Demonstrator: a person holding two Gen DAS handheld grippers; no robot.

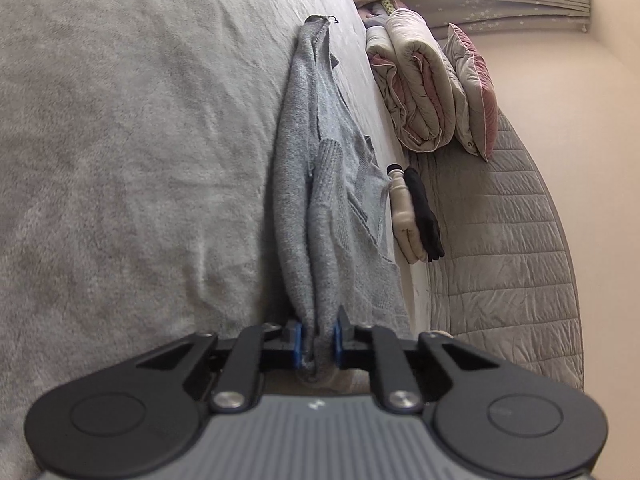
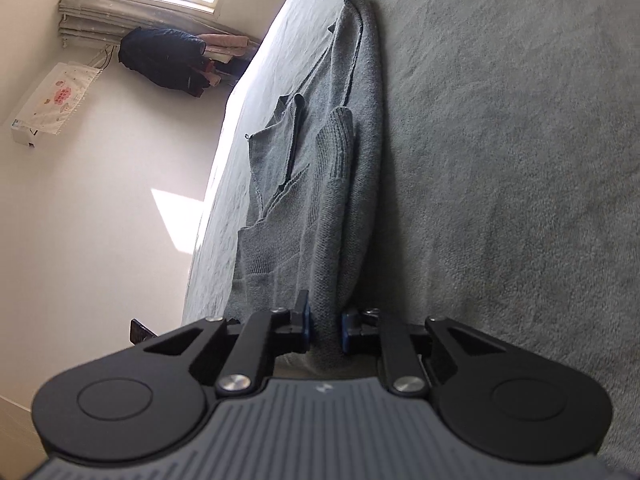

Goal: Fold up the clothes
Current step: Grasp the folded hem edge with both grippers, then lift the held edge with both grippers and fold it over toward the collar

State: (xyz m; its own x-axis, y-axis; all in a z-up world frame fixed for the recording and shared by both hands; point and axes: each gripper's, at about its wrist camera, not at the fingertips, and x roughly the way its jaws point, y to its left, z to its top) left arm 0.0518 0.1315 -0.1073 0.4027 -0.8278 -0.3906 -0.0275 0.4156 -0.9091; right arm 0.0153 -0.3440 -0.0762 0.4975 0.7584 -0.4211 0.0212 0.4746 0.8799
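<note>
A grey knit sweater [image 1: 304,184] lies stretched along the grey bed cover, folded lengthwise with a ribbed sleeve on top. My left gripper [image 1: 318,342] is shut on one end of the sweater, its blue pads pinching bunched fabric. The sweater also shows in the right wrist view [image 2: 340,184]. My right gripper [image 2: 326,328] is shut on the other end of it. Both views are rolled sideways, so the bed runs up the frame.
The grey bed cover [image 1: 120,160] fills most of both views. A rolled quilt [image 1: 416,92], a pillow [image 1: 476,92], a cream bottle [image 1: 404,216] and a black garment [image 1: 426,216] lie by the quilted headboard [image 1: 508,260]. Clothes [image 2: 164,58] hang under a window.
</note>
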